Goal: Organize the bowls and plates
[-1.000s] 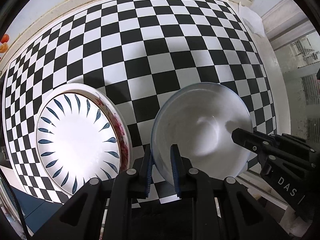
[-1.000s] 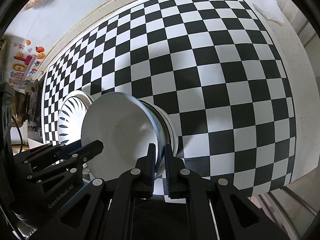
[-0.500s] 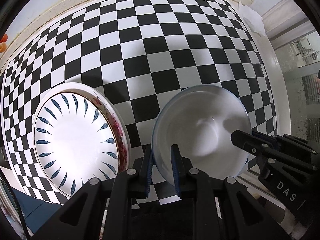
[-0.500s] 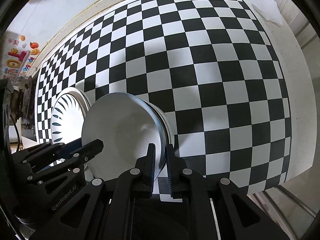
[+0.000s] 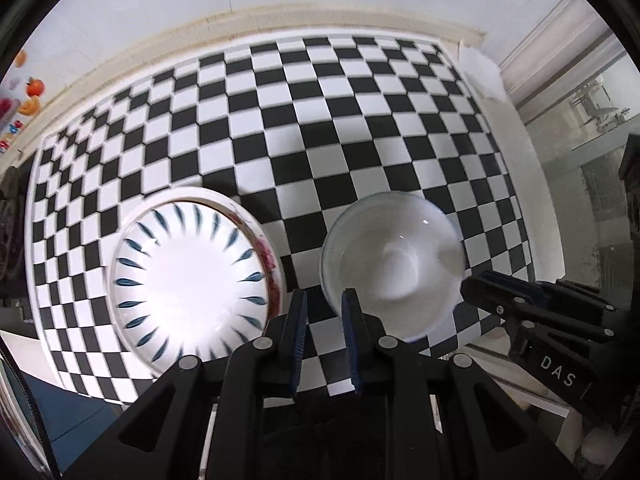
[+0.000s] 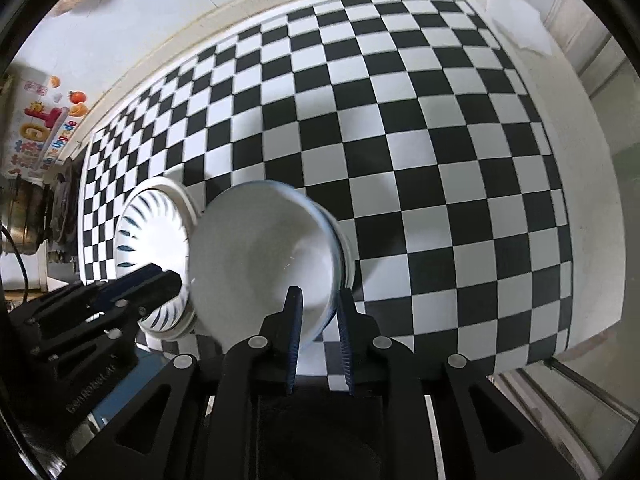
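A black-and-white checkered cloth (image 5: 360, 120) fills both views. At lower left of the left wrist view a plate with blue leaf marks (image 5: 192, 284) lies on a red-flowered plate (image 5: 266, 256). Just right of them, lower centre, the white bowl (image 5: 392, 264) sits upright on the cloth. The right gripper (image 6: 318, 316) has just been opening its jaws, with the bowl's near rim between them, unpinched. The left gripper (image 5: 324, 320) is pressed nearly together at the bowl's left edge, gripping nothing
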`<state>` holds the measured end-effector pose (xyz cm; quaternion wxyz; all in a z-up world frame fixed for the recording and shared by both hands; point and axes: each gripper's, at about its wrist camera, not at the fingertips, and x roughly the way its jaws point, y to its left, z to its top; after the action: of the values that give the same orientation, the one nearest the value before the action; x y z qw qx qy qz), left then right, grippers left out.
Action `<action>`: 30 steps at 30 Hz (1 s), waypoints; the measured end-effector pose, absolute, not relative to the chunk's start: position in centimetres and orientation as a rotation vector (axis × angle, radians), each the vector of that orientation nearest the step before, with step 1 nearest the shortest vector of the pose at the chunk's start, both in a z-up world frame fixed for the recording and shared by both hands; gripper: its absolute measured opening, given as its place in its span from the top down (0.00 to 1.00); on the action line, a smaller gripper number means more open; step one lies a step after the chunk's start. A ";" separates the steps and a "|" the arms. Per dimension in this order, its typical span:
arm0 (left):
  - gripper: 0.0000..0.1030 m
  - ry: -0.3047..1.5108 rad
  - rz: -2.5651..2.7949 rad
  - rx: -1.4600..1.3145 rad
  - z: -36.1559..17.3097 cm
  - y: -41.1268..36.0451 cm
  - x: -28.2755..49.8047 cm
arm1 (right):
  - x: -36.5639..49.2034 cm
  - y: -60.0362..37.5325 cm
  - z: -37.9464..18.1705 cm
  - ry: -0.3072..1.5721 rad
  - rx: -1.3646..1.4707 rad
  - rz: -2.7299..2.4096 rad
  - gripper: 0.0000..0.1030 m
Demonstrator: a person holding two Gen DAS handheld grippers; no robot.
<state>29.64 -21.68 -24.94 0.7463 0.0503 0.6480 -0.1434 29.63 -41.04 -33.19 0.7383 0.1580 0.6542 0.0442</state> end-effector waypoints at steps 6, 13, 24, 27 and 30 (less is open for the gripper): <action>0.73 1.291 -0.293 0.108 -20.9 -20.2 26.8 | 26.5 -40.6 -28.4 1.351 0.301 0.094 0.66; 0.58 1.190 -0.281 0.106 -17.1 -19.2 24.1 | 22.8 -39.4 -22.9 1.246 0.226 0.083 0.24; 0.29 1.080 -0.311 0.121 -12.7 -19.1 20.4 | 17.8 -39.2 -17.0 1.129 0.205 0.052 0.17; 0.28 1.052 -0.296 0.125 -11.8 -18.8 19.4 | 16.8 -39.2 -15.6 1.097 0.197 0.041 0.16; 0.28 1.035 -0.283 0.119 -10.9 -18.3 18.5 | 15.9 -39.1 -14.6 1.073 0.195 0.036 0.15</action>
<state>18.53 -18.29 -10.91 0.8579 0.0567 0.4925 -0.1349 15.88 -39.13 -14.57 0.8548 0.0927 0.5104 0.0171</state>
